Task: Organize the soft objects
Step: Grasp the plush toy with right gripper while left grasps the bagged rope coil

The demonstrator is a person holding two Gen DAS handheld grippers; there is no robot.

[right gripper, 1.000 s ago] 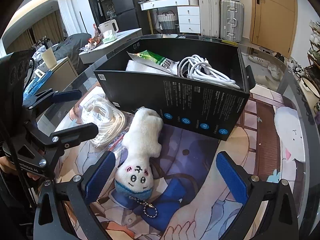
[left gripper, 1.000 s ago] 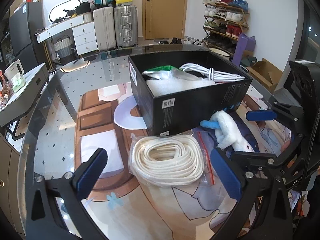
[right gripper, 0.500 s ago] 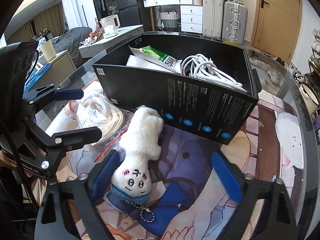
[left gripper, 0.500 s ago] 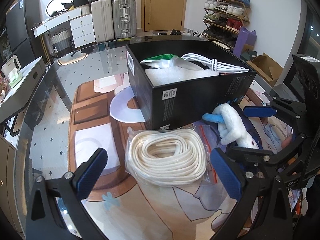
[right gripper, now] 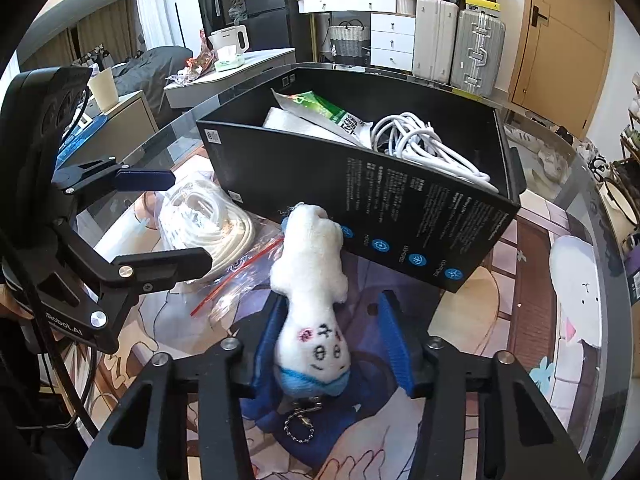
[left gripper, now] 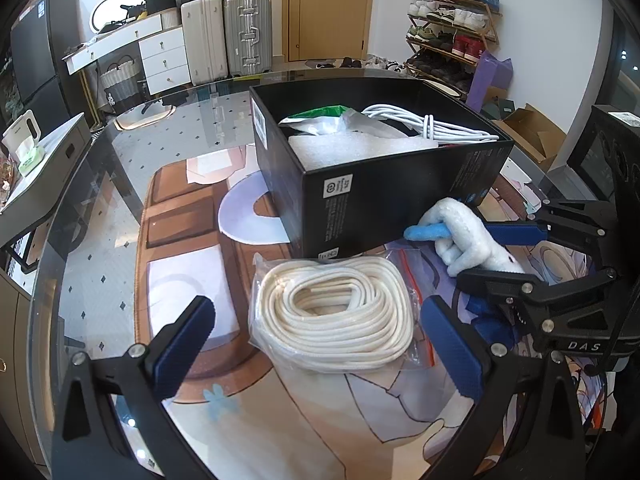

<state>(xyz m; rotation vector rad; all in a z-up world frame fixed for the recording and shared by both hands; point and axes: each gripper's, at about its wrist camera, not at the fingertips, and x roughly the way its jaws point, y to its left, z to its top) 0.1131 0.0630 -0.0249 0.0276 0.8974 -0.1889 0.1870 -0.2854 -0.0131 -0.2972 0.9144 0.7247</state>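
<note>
A white plush toy [right gripper: 310,276] with a blue scarf and a keychain lies on the printed mat against the black box [right gripper: 400,216]. My right gripper [right gripper: 334,340] has closed around its head, pads touching it; the toy also shows in the left wrist view [left gripper: 466,240]. A bagged coil of white rope [left gripper: 334,312] lies in front of the box [left gripper: 380,200], between the fingers of my left gripper [left gripper: 316,344], which is open and empty. The box holds white cable [left gripper: 424,124], foam and a green packet.
The glass table edge [left gripper: 60,248] curves at the left. A white cabinet, suitcases [left gripper: 224,36] and a shoe rack [left gripper: 448,28] stand beyond it. A side counter with a kettle [right gripper: 232,42] stands at the far left in the right wrist view.
My right gripper has moved forward over the plush toy and closed from wide open onto its head. My left gripper has drifted slightly closer to the rope and stayed open.
</note>
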